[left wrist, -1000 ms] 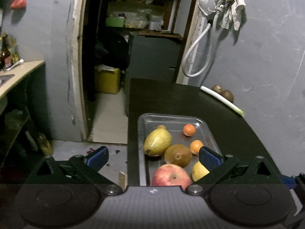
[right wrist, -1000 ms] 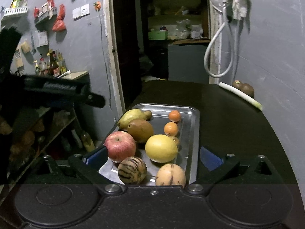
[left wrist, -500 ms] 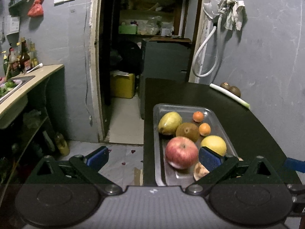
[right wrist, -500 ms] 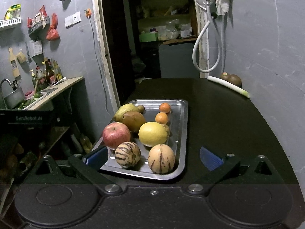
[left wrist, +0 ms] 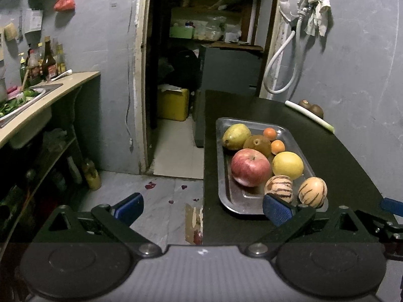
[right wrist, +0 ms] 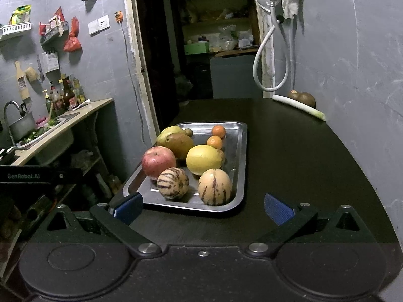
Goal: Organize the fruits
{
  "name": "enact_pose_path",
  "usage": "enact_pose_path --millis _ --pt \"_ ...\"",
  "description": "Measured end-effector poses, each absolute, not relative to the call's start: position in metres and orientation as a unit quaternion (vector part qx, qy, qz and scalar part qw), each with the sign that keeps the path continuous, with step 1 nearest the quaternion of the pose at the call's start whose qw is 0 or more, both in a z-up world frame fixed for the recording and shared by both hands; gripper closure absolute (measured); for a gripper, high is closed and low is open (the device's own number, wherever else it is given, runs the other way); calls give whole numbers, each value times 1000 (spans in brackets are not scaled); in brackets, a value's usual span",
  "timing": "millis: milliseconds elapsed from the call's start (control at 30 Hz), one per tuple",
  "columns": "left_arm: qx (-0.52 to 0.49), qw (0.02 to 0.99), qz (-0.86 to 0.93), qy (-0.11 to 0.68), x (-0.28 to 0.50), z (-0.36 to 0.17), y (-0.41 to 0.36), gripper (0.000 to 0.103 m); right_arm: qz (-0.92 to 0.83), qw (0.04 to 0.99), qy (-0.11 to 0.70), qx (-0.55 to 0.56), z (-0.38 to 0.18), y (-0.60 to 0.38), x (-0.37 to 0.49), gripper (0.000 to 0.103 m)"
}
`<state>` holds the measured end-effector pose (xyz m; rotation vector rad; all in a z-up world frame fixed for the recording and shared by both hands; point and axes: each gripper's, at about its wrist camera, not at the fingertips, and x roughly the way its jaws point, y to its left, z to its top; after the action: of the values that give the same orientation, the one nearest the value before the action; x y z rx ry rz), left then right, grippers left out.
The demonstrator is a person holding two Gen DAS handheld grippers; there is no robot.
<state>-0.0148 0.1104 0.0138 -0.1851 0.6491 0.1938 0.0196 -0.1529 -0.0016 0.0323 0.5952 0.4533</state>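
A steel tray point(right wrist: 240, 151) point(left wrist: 221, 166) sits on the black table point(right wrist: 302, 156). It holds a red apple point(right wrist: 158, 162) point(left wrist: 250, 167), a yellow citrus point(right wrist: 203, 159) point(left wrist: 288, 165), two striped melons point(right wrist: 173, 183) point(right wrist: 214, 186), a brown pear point(right wrist: 180, 144), a green mango point(left wrist: 236, 136) and two small oranges point(right wrist: 218, 130) point(right wrist: 214, 142). My left gripper point(left wrist: 202, 207) is open and empty, off the table's left edge, short of the tray. My right gripper point(right wrist: 203, 210) is open and empty, just before the tray's near rim.
A leek point(right wrist: 298, 107) and two brown fruits point(right wrist: 303, 98) lie at the table's far right by the wall. A counter with a sink point(right wrist: 47, 128) and bottles stands left. A dark doorway point(left wrist: 201, 50) opens behind the table. A hose point(right wrist: 272, 58) hangs on the wall.
Both grippers have pulled back from the tray, so all the fruits now show in front of them. Both stay open and empty. The fruits have not moved.
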Motion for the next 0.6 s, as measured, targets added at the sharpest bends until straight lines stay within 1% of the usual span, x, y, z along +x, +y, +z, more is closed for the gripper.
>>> enact_pose_path --millis 600 --pt "-104 929 93 343 -44 0 107 1 220 928 300 20 -10 -159 0 1"
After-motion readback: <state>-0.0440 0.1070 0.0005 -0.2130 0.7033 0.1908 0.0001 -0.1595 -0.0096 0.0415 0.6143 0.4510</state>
